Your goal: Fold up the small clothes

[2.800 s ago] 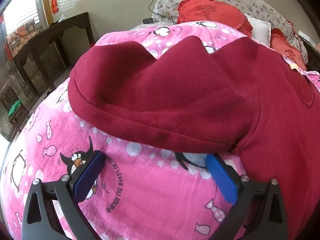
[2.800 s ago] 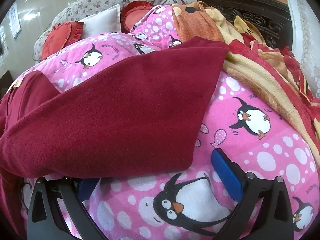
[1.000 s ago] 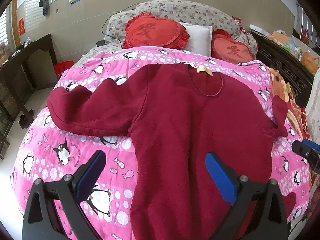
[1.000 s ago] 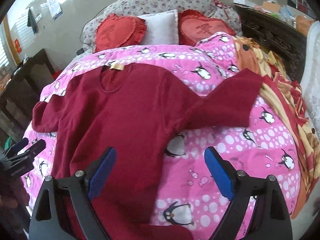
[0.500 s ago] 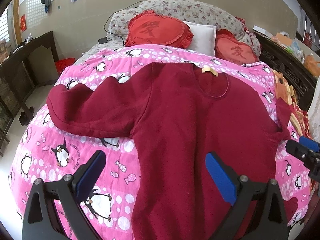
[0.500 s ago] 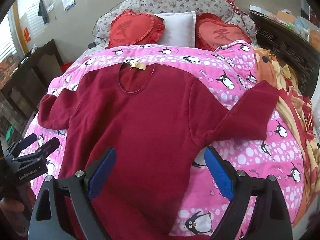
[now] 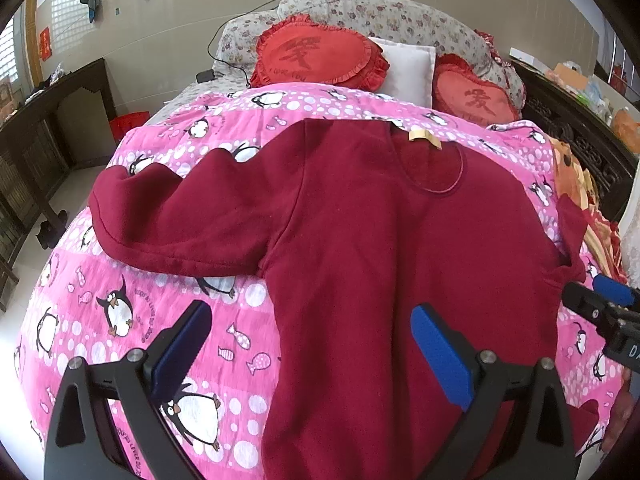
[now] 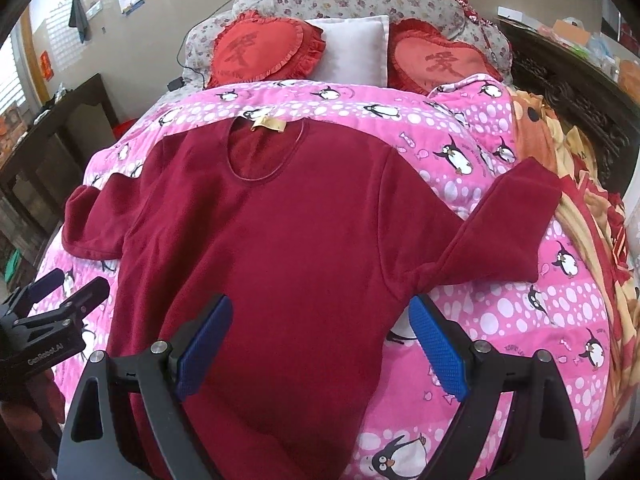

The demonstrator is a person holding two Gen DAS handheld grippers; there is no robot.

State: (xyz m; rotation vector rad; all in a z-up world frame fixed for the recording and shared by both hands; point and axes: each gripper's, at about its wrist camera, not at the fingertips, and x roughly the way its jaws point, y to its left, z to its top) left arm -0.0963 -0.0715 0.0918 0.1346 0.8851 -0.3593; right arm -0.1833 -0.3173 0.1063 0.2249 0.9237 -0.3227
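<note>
A dark red long-sleeved top [image 7: 380, 240] [image 8: 288, 248] lies flat and face up on the pink penguin quilt [image 7: 120, 312] [image 8: 520, 320], collar toward the pillows, both sleeves spread outward. My left gripper [image 7: 308, 344] hovers open above the top's lower left side, one finger over the quilt and one over the cloth. Over the lower body hangs my right gripper [image 8: 320, 340], open and empty. Each gripper shows at the edge of the other's view: the right gripper [image 7: 604, 312] and the left gripper [image 8: 68, 292].
Two red heart cushions [image 7: 316, 56] [image 8: 436, 56] and a white pillow [image 8: 352, 52] lean on the floral headboard. An orange and yellow blanket [image 8: 576, 168] is bunched along the bed's right side. Dark wooden furniture [image 7: 44, 128] stands to the left, a dark cluttered shelf [image 7: 576, 92] to the right.
Both grippers have pulled back and risen from close by the sleeves to a high view of the whole top. In the last half second they edged slightly closer. Both stay open.
</note>
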